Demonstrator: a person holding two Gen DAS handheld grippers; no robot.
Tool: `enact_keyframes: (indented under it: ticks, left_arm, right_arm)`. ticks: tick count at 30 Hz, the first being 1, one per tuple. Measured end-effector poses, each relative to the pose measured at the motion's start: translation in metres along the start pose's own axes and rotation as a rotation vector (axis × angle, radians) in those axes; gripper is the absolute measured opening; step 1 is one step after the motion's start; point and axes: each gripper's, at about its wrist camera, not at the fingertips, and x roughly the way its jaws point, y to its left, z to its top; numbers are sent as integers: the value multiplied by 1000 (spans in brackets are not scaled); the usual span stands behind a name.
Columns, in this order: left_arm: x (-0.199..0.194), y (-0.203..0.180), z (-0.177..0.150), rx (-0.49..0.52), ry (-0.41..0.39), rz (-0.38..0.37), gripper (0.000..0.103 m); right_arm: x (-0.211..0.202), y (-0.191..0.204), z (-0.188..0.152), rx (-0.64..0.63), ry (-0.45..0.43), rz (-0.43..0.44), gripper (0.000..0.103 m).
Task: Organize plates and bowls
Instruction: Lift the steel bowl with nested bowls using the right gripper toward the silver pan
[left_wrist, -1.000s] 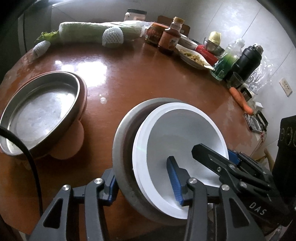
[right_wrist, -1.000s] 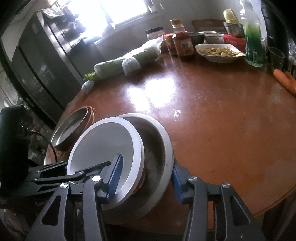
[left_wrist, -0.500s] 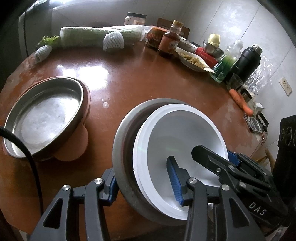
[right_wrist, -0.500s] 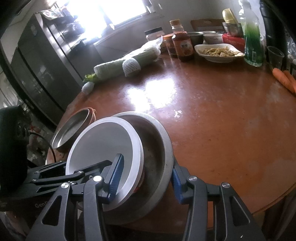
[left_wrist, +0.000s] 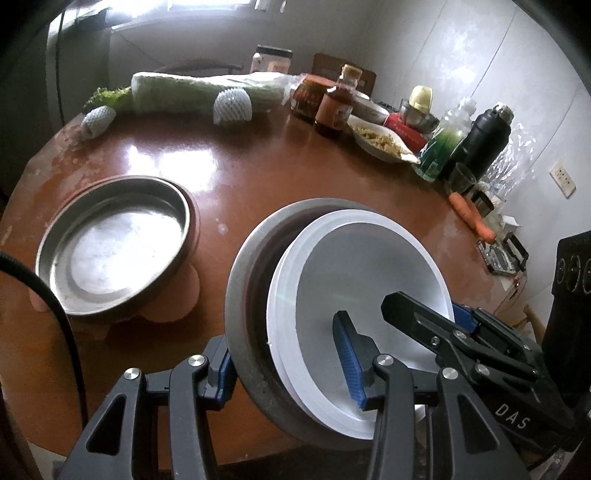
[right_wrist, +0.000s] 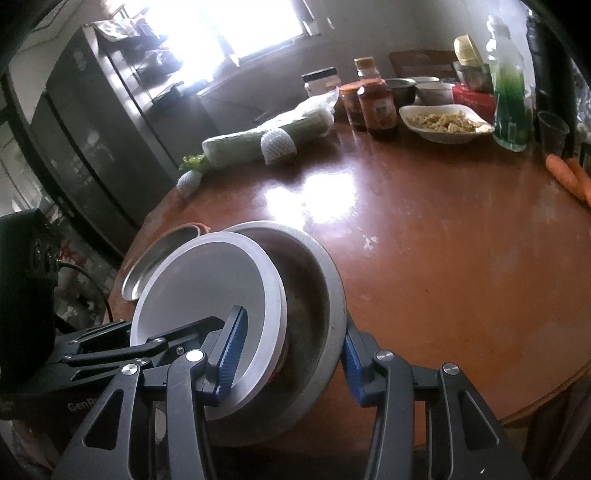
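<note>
You had both grippers, left (left_wrist: 288, 363) and right (right_wrist: 290, 358), clamped on the stack (left_wrist: 354, 295) above the table (left_wrist: 258, 177): stiff, slick, probably breakable plates, best pinched across opposite rims.

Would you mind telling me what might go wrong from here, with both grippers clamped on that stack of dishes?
1. The white plate sits off-centre in the grey metal dish, tilted; it could slide out if the stack tips further.
2. The left gripper and right gripper both pinch the same stack; uneven motion could twist it loose.
3. The steel pan on its orange dish lies close by; a low swing may knock it.
</note>
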Motion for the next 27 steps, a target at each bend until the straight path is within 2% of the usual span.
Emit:
enact_keyframes:
  ticks: [13, 27]
  left_arm:
    - [-38, 22, 5, -32, -70, 12, 47]
    - [-64, 65, 8, -81, -132, 51, 47]
  right_arm:
    - [-10, 42, 15, -73, -36, 13, 50]
    - [11, 88, 29, -137, -33, 53, 50]
